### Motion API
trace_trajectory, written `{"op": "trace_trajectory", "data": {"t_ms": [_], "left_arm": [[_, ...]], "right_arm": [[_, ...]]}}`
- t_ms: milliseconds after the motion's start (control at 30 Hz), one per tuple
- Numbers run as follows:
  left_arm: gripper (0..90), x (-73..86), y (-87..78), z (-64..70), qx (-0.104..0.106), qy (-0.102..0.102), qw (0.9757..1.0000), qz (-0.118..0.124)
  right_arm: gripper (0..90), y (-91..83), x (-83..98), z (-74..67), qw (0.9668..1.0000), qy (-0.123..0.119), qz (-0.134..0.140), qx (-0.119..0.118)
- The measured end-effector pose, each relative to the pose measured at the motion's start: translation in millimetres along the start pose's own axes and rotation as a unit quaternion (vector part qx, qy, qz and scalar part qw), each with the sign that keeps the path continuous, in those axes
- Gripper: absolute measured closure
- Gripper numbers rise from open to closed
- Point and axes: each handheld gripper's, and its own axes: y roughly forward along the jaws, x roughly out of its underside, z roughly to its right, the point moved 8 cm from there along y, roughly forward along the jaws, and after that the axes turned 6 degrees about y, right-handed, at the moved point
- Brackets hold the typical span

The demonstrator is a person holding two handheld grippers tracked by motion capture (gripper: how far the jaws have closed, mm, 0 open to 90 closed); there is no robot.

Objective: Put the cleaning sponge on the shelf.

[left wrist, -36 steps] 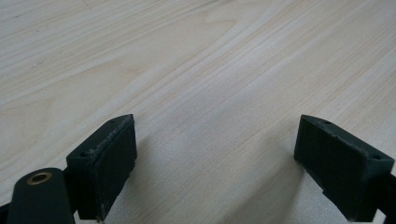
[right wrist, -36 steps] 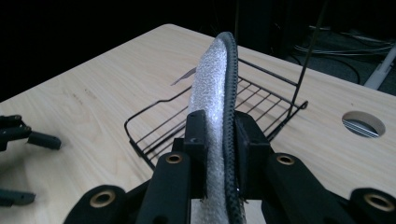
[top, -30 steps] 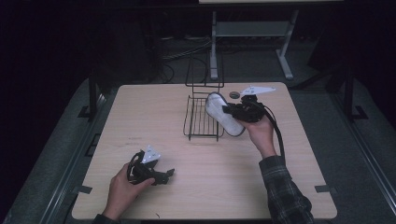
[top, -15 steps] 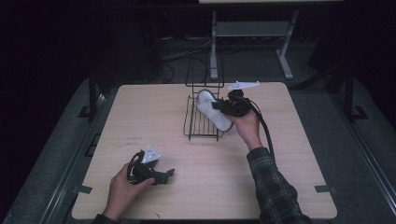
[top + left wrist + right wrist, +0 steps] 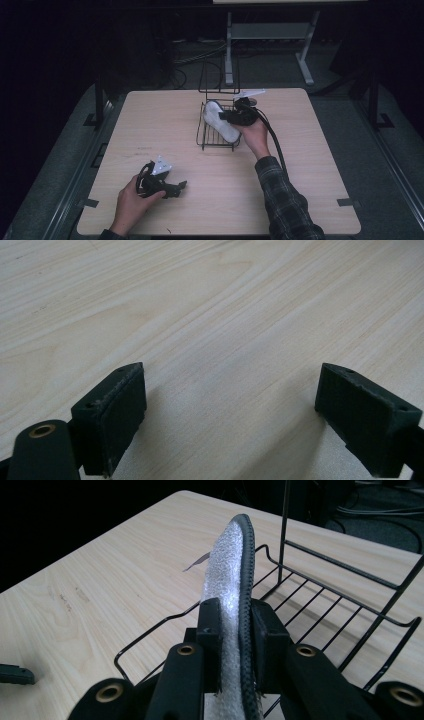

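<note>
A flat white foam pad with a dark stitched edge (image 5: 231, 565) is clamped between the black jaws of my right gripper (image 5: 235, 630). In the high view the pad (image 5: 219, 121) hangs over the low shelf of a black wire rack (image 5: 216, 139) at the middle of the table, with my right gripper (image 5: 234, 116) just to its right. My left gripper (image 5: 172, 188) rests near the table's front left corner. Its jaws (image 5: 225, 410) stand wide apart over bare wood with nothing between them.
The light wooden table (image 5: 310, 150) stands on a dark floor. The rack's tall wire back (image 5: 220, 75) rises behind the shelf. A metal stand (image 5: 270, 35) and cables lie beyond the far edge. A cable trails from my right gripper along the plaid sleeve (image 5: 285, 200).
My right gripper has carried the white pad leftward and slightly down, from beside the rack's right edge to over its shelf. The left gripper has stayed where it was.
</note>
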Motion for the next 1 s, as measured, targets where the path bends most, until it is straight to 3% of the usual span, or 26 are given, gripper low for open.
{"op": "trace_trajectory", "data": {"t_ms": [367, 667, 1000], "left_arm": [[12.3, -0.1, 0.1, 0.1, 0.000, -0.001, 1.0000, 0.001], [12.3, -0.1, 0.1, 0.2, 0.001, -0.001, 1.0000, 0.001], [12.3, 0.0, 0.0, 0.1, 0.000, 0.000, 1.0000, -0.001]], "right_arm": [[74.3, 10.0, 4.0, 12.4, 0.9997, 0.001, -0.016, 0.017], [69.7, 16.1, 1.5, 19.5, 0.9985, -0.023, -0.021, 0.044], [55.1, 22.0, 8.6, 34.1, 0.9963, -0.020, -0.036, 0.076]]}}
